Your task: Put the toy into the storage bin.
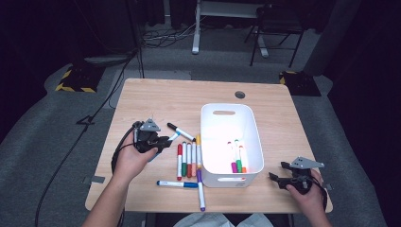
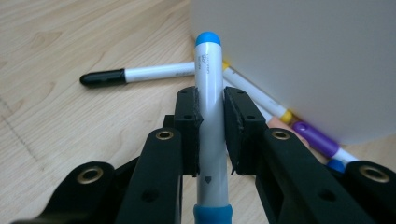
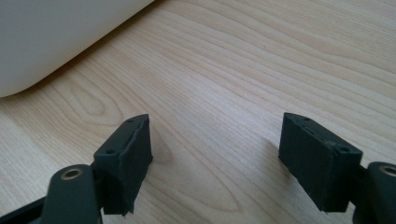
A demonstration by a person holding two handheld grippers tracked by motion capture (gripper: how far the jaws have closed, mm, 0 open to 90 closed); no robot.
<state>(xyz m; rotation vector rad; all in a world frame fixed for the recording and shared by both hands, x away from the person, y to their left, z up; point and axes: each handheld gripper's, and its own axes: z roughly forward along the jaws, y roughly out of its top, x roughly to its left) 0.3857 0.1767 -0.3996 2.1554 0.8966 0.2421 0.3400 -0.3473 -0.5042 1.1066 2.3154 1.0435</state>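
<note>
My left gripper [image 2: 211, 133] clamps a blue-capped marker [image 2: 208, 93] at centre frame, beside the white bin [image 1: 230, 137]; my right gripper [image 3: 224, 163] gapes over bare tabletop [image 3: 243, 70], lower right in the high view.

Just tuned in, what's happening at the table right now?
A person is sorting marker pens into the white bin. The left claw is shut on a light-blue-capped marker, held beside the bin. The right claw rests open over bare wood at the bin's right. Three markers already lie in the bin; a row of markers, a black-capped marker and a blue marker lie on the table.
</note>
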